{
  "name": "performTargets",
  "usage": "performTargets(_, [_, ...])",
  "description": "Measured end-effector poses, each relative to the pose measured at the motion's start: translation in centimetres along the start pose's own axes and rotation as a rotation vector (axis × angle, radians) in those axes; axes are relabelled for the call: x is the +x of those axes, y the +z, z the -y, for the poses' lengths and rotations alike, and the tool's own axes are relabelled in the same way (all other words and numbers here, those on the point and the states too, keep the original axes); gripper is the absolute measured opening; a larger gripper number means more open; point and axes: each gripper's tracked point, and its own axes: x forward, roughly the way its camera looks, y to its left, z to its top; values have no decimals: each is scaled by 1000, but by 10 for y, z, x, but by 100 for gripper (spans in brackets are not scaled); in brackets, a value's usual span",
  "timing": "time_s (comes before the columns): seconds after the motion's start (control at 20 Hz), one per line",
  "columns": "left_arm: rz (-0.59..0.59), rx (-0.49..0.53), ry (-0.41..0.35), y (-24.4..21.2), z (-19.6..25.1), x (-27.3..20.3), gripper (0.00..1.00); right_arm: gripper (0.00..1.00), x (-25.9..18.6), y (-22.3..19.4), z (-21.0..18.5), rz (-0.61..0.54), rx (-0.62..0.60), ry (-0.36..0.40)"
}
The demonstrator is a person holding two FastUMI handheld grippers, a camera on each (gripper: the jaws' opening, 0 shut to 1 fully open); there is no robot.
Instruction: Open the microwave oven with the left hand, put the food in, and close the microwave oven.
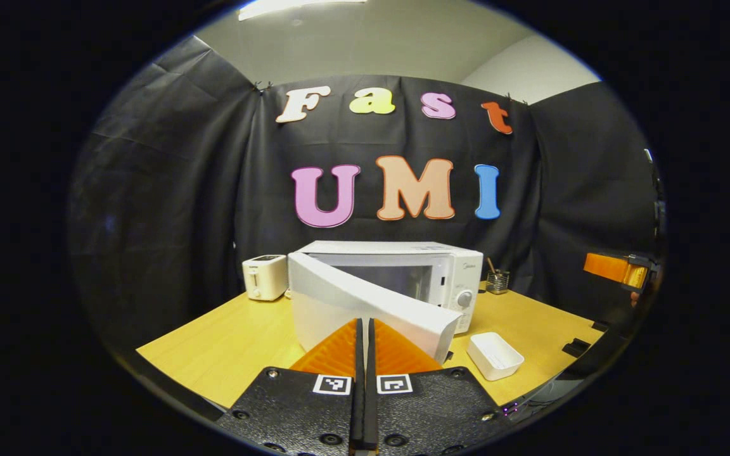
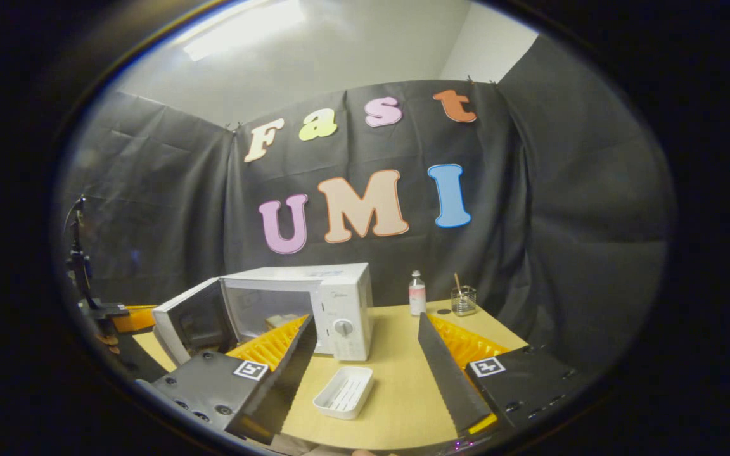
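The microwave oven (image 1: 397, 278) stands mid-frame on the table in the left gripper view, its door (image 1: 365, 304) swung out toward the camera and hiding most of the cavity. In the right gripper view the microwave oven (image 2: 301, 304) sits at lower left of centre with the door (image 2: 191, 320) hanging open to the left; a pale object lies low in the cavity, half hidden behind the near finger, and what it is cannot be told.

A white tray (image 1: 495, 354) lies on the table right of the oven, lower right of centre in the left gripper view; in the right gripper view the white tray (image 2: 344, 392) sits at bottom centre, between the fingers, ribbed inside and holding nothing.

The left gripper (image 1: 365, 342) is clenched, its orange fingers pressed together with nothing between them, just before the door's edge. The right gripper (image 2: 365, 370) is released, fingers wide apart.

A white toaster (image 1: 265, 277) stands left of the oven. A small bottle (image 2: 417, 293) and a clear cup (image 2: 464, 299) with a stick in it stand near the back edge, right of the oven.

The table (image 1: 225, 342) is yellow wood. Black cloth walls it round, under a pale ceiling with a light (image 2: 244, 28).
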Motion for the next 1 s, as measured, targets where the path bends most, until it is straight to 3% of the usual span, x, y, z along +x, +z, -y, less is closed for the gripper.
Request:
performTargets(0.45, [-2,1,-126,-2,65,64,1,94,1,-7,31,-27,-66,-82])
performTargets(0.5, [-1,6,-135,-3,69,70,1,98,3,-8,33,-28,-70,-89])
performTargets(0.55, [-4,13,-144,-3,73,76,1,94,5,-10,34,-32,-68,-91])
performTargets(0.75, [-13,21,-161,-8,84,103,0,94,13,-21,39,-66,-50,-79])
performTargets(0.85, [-15,25,-148,-8,85,117,0,99,15,-21,54,-65,-48,-108])
performTargets(1.0, [-7,1,-134,-9,88,139,0,94,22,-23,72,-68,-77,-161])
